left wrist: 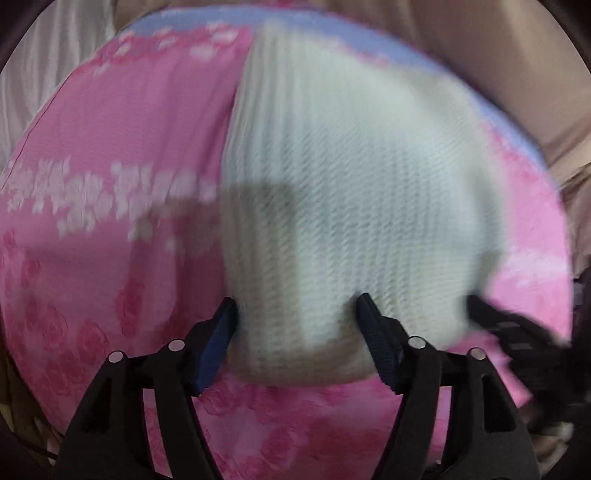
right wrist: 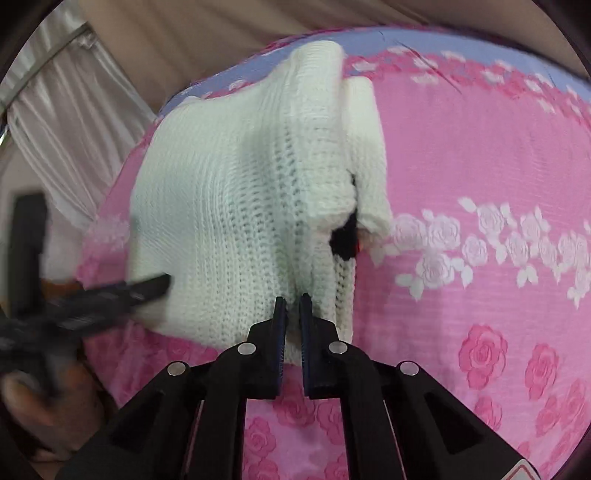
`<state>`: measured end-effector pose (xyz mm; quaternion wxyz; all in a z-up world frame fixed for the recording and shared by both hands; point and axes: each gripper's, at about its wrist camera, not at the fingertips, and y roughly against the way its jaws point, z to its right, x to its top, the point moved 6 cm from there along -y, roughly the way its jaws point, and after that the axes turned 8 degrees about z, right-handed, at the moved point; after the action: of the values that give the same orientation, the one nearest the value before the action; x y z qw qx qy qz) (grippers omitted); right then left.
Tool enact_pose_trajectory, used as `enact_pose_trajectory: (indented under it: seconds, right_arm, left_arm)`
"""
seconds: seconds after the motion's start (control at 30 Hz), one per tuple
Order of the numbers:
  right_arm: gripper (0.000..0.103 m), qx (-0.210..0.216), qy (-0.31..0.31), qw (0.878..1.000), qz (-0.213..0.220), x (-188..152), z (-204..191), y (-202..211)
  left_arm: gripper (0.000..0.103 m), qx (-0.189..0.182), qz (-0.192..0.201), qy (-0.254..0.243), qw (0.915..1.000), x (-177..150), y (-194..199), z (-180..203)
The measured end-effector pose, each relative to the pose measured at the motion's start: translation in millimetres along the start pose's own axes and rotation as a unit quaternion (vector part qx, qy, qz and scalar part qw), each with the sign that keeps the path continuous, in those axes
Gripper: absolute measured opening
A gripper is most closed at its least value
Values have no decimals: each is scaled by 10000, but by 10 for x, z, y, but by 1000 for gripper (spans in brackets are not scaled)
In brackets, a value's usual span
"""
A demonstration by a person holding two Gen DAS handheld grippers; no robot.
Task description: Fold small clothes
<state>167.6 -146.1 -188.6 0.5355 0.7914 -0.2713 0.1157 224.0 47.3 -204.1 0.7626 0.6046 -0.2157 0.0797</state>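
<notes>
A small white knitted garment [left wrist: 351, 192] lies on a pink rose-patterned bedspread [left wrist: 110, 147]. In the right wrist view the garment [right wrist: 229, 192] is bunched, with a folded sleeve and a small black patch [right wrist: 345, 240] on its right side. My left gripper [left wrist: 297, 302] is open, its jaws either side of the garment's near edge; it shows blurred at the left of the right wrist view [right wrist: 147, 288]. My right gripper [right wrist: 291, 299] is shut on the garment's near edge; it shows blurred at the right of the left wrist view [left wrist: 491, 314].
The bedspread [right wrist: 480, 147] has a lilac border at the far edge [right wrist: 424, 40]. Beige fabric [right wrist: 184, 33] and a pale curtain [right wrist: 66, 110] lie beyond it. A hand [right wrist: 44, 406] holds the left gripper's handle at lower left.
</notes>
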Motion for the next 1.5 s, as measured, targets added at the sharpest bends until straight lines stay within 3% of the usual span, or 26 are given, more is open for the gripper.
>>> enact_pose_trajectory:
  seconds: [0.1,0.23,0.33,0.37,0.4,0.47,0.67,0.87,1.5]
  right_arm:
    - [6,-43,-86,10000,23,16,-13,165]
    - [18,-197,95,9970,739,145,-192,643]
    - [44,-586,357,9880,1382,258,-310,991]
    - [63,-764,418,9831,1610,296,-344,1086]
    - [76,-898,443,9784,1811,320,-366,1165]
    - [82,-1147,438,9696,2118,349,-371,1244]
    - [86,-1172,267,9752,1860,158,-424,1125]
    - [86,-1239,508,9738,1839,48,-557,1093]
    - [86,-1223,390,9722,1960,-7,-516,1178]
  left_arm:
    - [68,-117,147,189,9996,46,130,-17]
    - [68,17,768,-51,9970,245,575,98]
    - [78,180,1330,-283,9905,356,907,208]
    - [86,239,1456,-317,9886,373,982,240]
    - [92,313,1610,-353,9858,378,1074,260]
    - [94,442,1871,-434,9804,425,1195,293]
    - [97,745,2031,-543,9748,412,1228,255]
    - [97,909,2253,-708,9674,325,1283,334]
    - [97,1074,2397,-791,9616,247,1339,480]
